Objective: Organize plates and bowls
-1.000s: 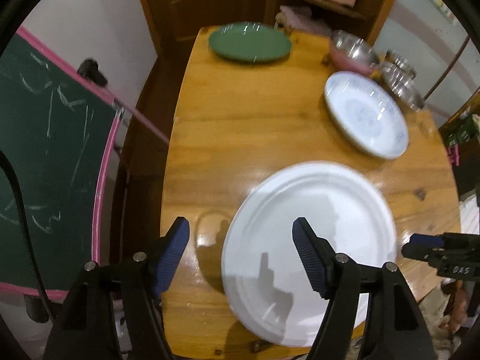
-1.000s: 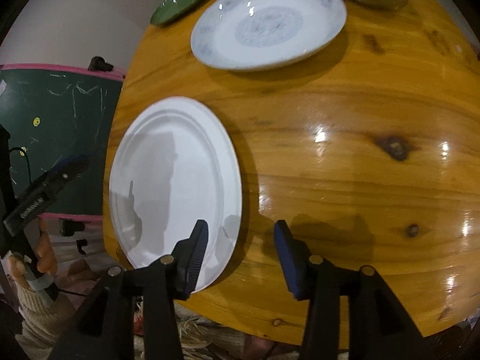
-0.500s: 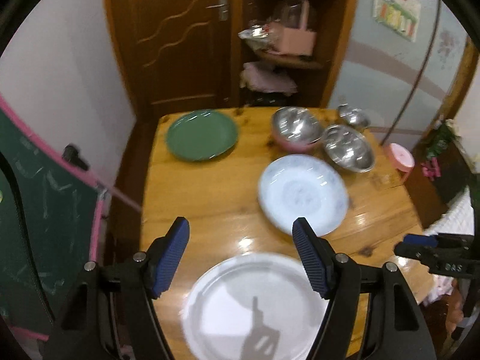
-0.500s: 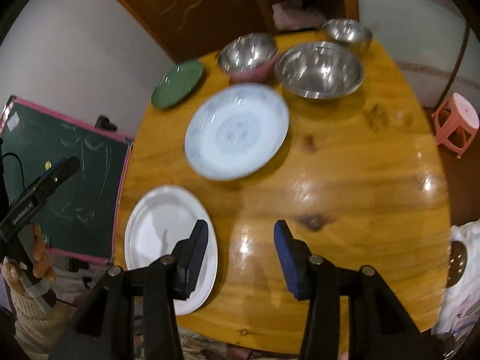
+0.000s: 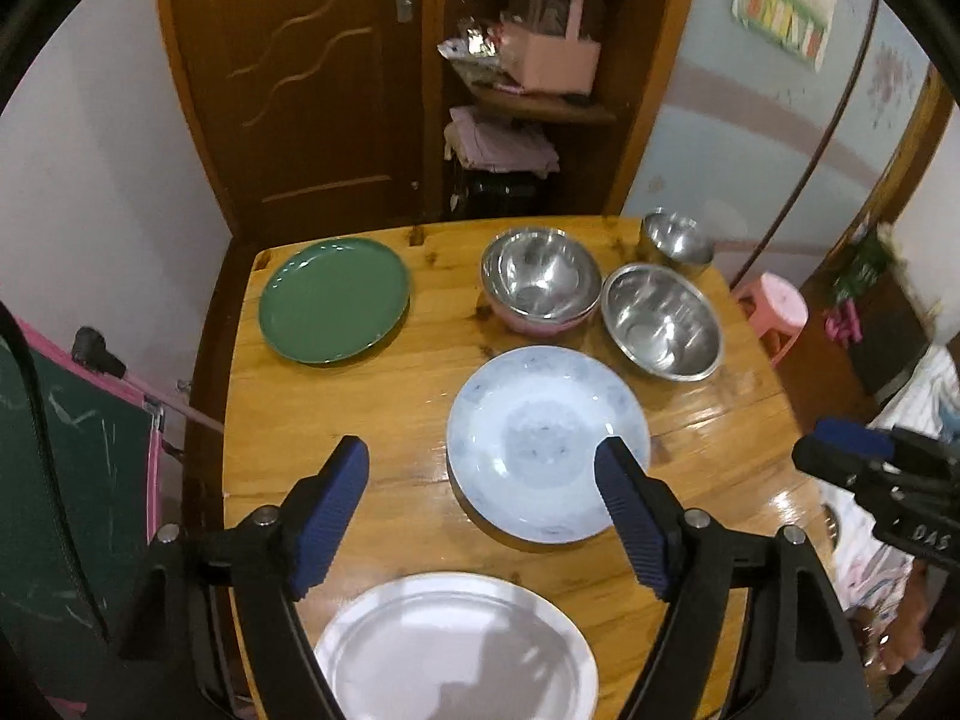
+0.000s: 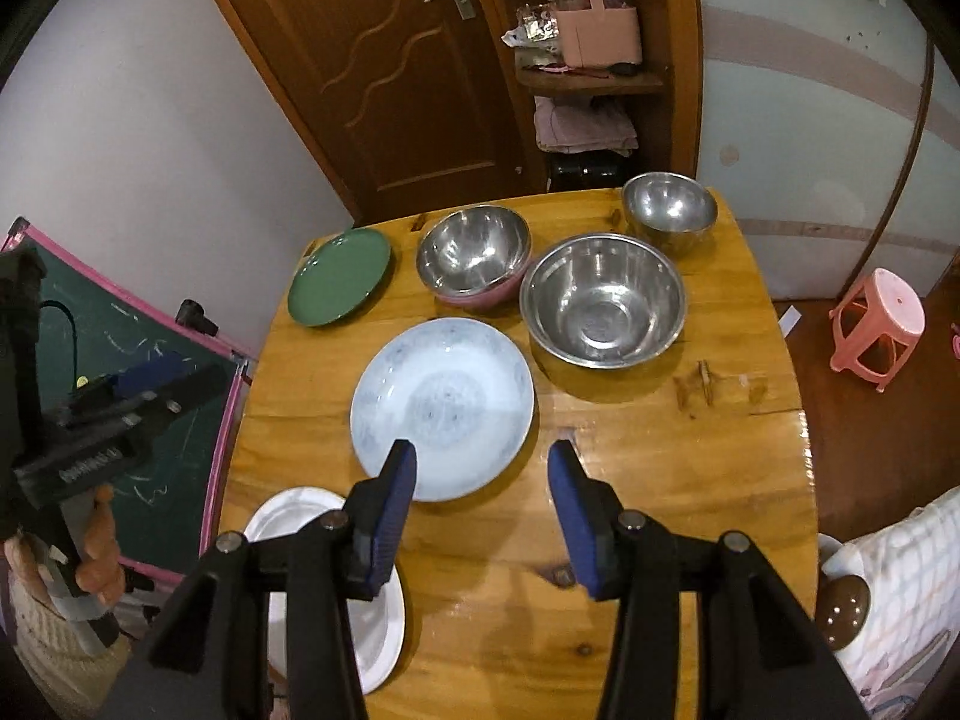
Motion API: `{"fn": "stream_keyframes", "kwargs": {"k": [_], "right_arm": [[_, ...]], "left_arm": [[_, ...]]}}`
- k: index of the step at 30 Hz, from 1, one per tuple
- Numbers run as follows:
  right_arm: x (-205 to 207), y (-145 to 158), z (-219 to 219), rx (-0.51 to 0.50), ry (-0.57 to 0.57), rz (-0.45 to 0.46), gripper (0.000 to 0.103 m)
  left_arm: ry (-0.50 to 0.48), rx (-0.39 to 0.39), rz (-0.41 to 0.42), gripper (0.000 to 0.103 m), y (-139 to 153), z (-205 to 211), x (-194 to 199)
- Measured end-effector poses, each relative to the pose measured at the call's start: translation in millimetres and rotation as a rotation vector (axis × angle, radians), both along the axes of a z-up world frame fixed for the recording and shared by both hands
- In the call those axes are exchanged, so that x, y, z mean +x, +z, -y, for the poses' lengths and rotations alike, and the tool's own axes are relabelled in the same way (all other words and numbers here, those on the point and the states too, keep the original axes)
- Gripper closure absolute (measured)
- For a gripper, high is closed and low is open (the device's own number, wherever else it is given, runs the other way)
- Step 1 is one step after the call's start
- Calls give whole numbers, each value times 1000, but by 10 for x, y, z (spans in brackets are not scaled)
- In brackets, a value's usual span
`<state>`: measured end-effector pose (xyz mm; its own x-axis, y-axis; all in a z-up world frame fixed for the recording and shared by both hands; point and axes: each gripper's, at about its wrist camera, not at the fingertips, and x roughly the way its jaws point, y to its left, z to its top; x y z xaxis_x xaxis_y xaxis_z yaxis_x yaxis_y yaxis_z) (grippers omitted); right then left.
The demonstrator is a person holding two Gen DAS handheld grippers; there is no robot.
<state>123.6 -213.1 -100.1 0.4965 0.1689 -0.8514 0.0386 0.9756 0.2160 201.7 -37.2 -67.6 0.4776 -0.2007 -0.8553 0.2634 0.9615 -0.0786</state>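
A white plate lies at the near table edge, with a pale blue patterned plate behind it and a green plate at the far left. A steel bowl nested in a pink bowl, a large steel bowl and a small steel bowl stand at the back. My left gripper is open and empty, high above the white plate. My right gripper is open and empty above the table's near part; the blue plate and white plate lie below it.
The wooden table stands against a wooden door and a shelf unit. A chalkboard with a pink frame stands at the left. A pink stool stands on the floor at the right.
Both grippers have risen and pulled back from just above the white plate. The whole table with all plates and bowls has come into view. Both stay open.
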Motion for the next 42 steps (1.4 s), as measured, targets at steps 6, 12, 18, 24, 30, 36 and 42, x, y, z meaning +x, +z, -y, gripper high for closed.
{"fn": "stream_keyframes", "kwargs": {"k": [6,12,18,24,30,36,42], "right_arm": [[302,-350,102,31,-23,-55,57],[559,-768,201,95,-50,-146,57],[744,-1107,254,143,-67,-219,57],[880,-1362,255,163,-65,-264,58],[989,-1573,237,177,-60,-314,75],[1053,-1706,220,183,-54,-350,86],[1108,-1768,233,194,-58,-370,93]], "left_arm": [[-6,30,-74,27,-419,130,311],[-5,6,-191,27,-882,128,601],[12,-24,-272,30,-1228,59,743],[24,-72,-339,44,-1462,-16,842],[24,-116,-412,58,-1681,-43,897],[25,-147,-459,76,-1833,-77,926],[22,-161,-473,88,-1874,-113,952]]}}
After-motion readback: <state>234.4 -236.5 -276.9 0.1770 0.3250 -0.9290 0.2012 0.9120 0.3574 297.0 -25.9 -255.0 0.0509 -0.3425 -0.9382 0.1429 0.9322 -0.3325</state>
